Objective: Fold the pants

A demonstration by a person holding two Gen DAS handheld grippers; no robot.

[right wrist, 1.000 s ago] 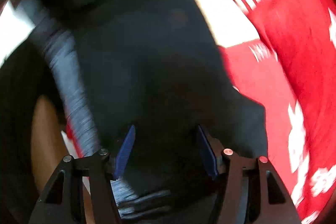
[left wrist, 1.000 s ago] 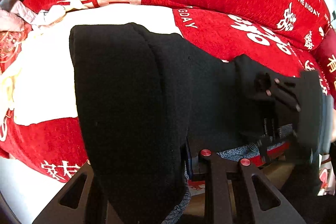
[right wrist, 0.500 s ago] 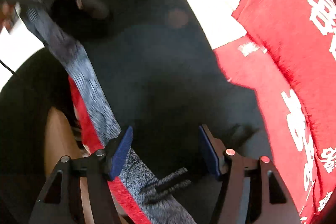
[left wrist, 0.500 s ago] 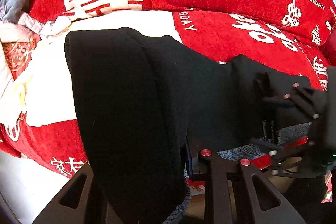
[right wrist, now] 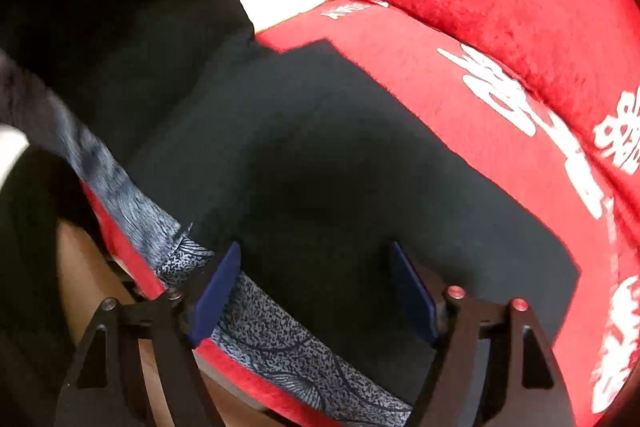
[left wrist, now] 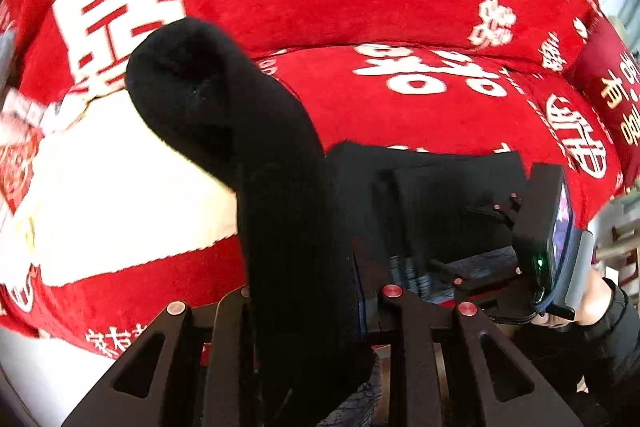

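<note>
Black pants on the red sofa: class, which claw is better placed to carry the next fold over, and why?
Probably the left claw: it is shut on the black pants, with a lifted fold of fabric draping up from it. The right claw is open above the flat part, gripping nothing.

— Any lettering you can read?
— The red sofa cover (left wrist: 400,7) carries white "THE BIGDAY" and big double-happiness characters "囍".
— Anything on the black pants (left wrist: 280,207)?
— Nothing legible.
</note>
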